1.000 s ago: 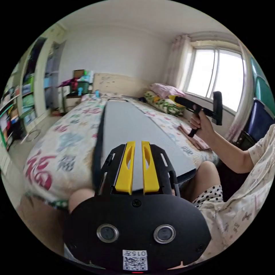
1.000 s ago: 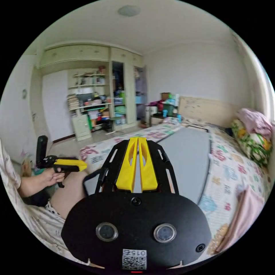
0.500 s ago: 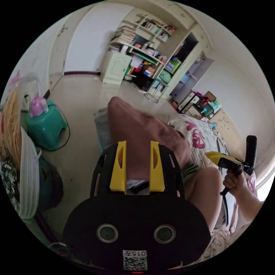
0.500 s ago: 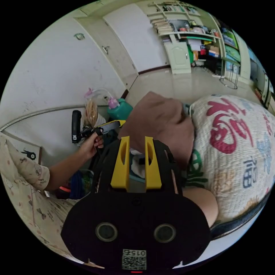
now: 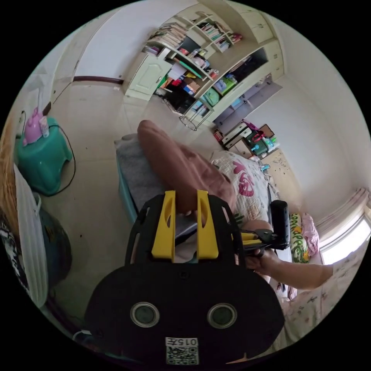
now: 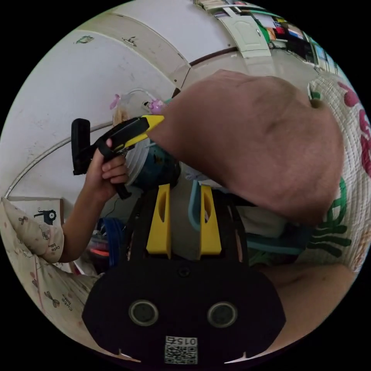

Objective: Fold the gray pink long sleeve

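Left gripper view: left gripper (image 5: 184,224) jaws apart, gripping nothing, over near end of brownish-pink garment (image 5: 181,166) heaped on grey pile in teal bin (image 5: 125,181) beside bed corner (image 5: 247,185). Bare floor (image 5: 96,127) beyond bin's far edge.

Right gripper view: right gripper (image 6: 184,218) jaws apart, empty, under garment's (image 6: 262,143) near edge. Left gripper's (image 6: 152,120) state: cannot tell.

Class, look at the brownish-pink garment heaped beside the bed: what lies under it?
Under the brownish-pink garment shows gray cloth in a teal basket; whatever lies deeper is covered.
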